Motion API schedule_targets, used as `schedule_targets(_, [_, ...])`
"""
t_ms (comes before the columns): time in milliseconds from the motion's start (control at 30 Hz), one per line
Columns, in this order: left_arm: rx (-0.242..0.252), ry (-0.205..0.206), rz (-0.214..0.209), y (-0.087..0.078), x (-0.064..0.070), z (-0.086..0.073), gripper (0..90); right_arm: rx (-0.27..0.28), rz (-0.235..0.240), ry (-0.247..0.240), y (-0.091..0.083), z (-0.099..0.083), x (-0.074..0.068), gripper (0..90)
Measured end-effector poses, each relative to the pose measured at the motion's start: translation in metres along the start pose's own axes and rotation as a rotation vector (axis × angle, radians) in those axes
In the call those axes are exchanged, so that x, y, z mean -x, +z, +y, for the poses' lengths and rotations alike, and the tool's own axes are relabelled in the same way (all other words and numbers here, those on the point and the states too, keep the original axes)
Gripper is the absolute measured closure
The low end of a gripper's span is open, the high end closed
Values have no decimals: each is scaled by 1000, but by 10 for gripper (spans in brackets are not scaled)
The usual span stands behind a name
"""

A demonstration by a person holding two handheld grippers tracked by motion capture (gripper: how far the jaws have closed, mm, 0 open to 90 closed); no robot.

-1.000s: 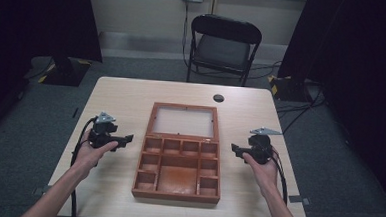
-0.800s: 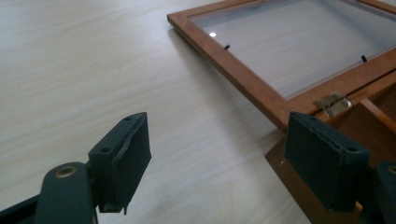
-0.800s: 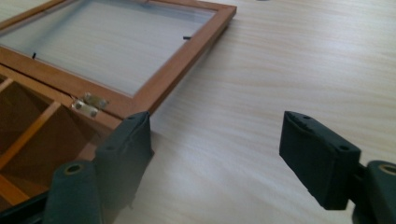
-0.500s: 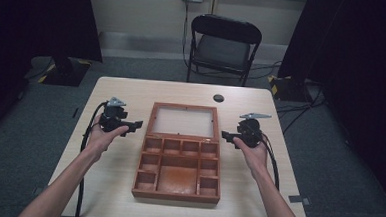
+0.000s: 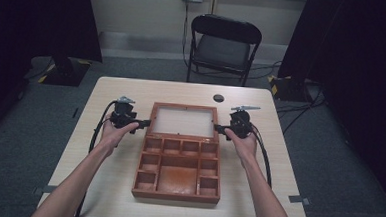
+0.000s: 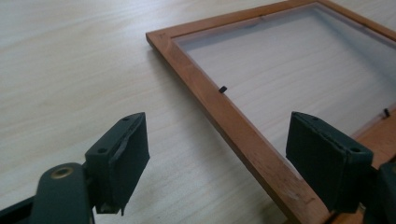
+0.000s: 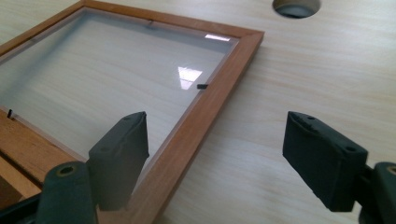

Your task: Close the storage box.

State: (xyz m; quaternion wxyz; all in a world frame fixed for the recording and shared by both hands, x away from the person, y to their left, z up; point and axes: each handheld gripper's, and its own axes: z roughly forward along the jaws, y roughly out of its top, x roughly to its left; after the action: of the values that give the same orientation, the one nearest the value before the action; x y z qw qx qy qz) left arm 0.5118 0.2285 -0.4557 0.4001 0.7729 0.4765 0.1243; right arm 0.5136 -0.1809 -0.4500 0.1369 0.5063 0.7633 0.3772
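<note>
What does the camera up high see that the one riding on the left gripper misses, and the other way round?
High view alone: the whole wooden box with its compartments, both hands, the right gripper, a chair beyond the table.

Left gripper view alone: close up, its own open black jaws straddling the lid's wooden side rail, and a small black clip on the pane.

Both: the glazed lid lying open on the light table, and the left gripper.

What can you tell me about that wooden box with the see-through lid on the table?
The wooden box is reddish-brown and lies open on the pale table. Its tray holds small compartments around a bigger one; none shows anything inside. The lid, a wooden frame around a clear pane, lies folded back flat. The left gripper and right gripper, jaws open, straddle the lid's side rails.
</note>
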Motion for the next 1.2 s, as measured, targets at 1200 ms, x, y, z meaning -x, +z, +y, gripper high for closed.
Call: schedule_targets(1200, [-132,-172,-191,33,9,1,226,-61,155,172,44,-4,-16,116])
